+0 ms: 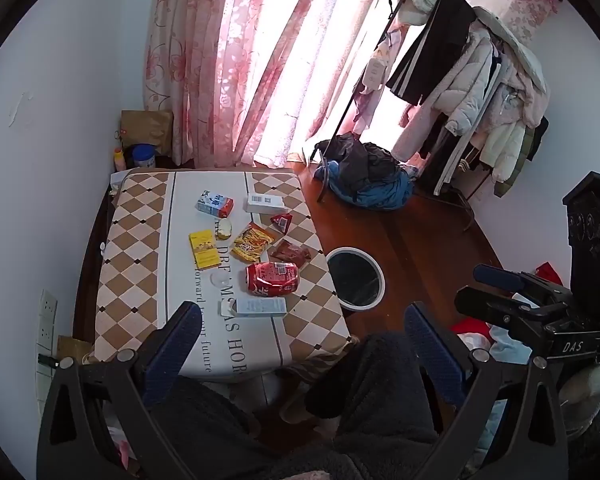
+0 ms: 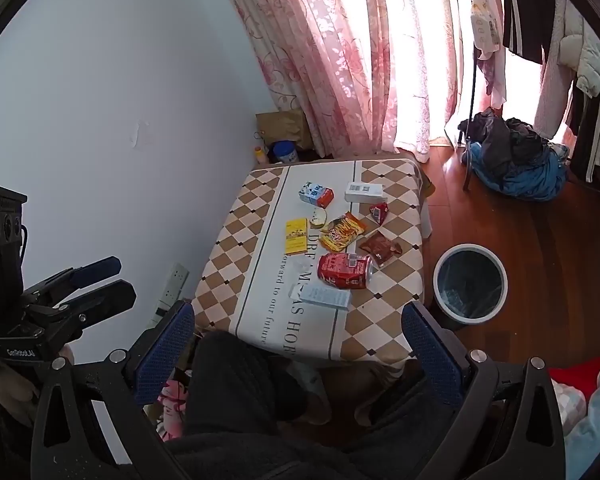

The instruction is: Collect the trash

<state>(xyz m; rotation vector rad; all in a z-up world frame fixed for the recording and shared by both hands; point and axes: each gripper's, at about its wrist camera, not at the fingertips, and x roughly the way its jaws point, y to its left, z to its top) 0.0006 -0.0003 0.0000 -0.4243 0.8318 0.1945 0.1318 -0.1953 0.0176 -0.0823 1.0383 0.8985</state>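
blurred white scrap (image 2: 298,267) beside can (image 2: 346,271)

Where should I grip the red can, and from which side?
Grip the red can across the middle of its round body, coming from above. It lies on its side on the table, its top end pointing toward the bin, so the jaws should straddle its width. Mind the white box close beside it.

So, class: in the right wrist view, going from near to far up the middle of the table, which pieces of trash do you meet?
Pale blue box → red can → orange snack packet → milk carton.
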